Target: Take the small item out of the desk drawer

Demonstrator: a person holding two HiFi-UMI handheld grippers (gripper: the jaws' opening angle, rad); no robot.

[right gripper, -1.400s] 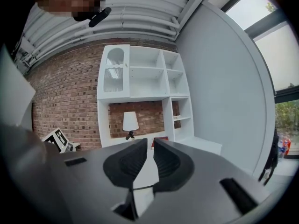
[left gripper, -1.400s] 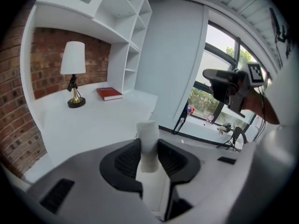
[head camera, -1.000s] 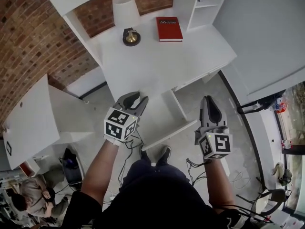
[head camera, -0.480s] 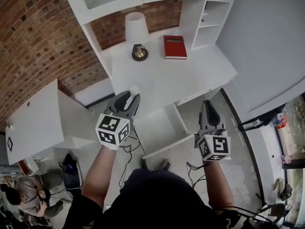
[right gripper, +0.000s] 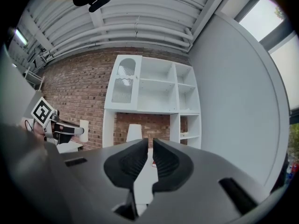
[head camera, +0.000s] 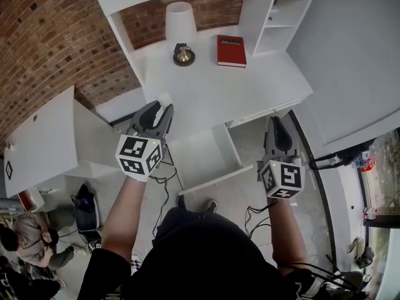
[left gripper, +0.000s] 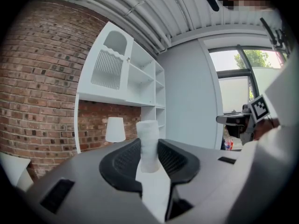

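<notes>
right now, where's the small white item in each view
Head view: small white item at the left gripper's tips, left of centre.
Left gripper view: centre, clamped between the jaws.
Right gripper view: far left, mid-height.
Shared landmark: the white lamp.

Matt white paint against rough brick, that's my picture right now.
I'm seeing the desk (head camera: 212, 99) smooth and matt white, the drawer (head camera: 199, 157) in the same finish, the brick wall (head camera: 50, 49) rough and red. The book (head camera: 230, 50) has a red cover with a slight sheen, and the lamp base (head camera: 184, 56) looks like polished brass under a matt pale shade (head camera: 180, 19). My left gripper (left gripper: 148, 146) is smooth grey plastic with ribbed black pads (left gripper: 126, 160), and the small item (left gripper: 148, 136) between them looks chalky, matt white.
</notes>
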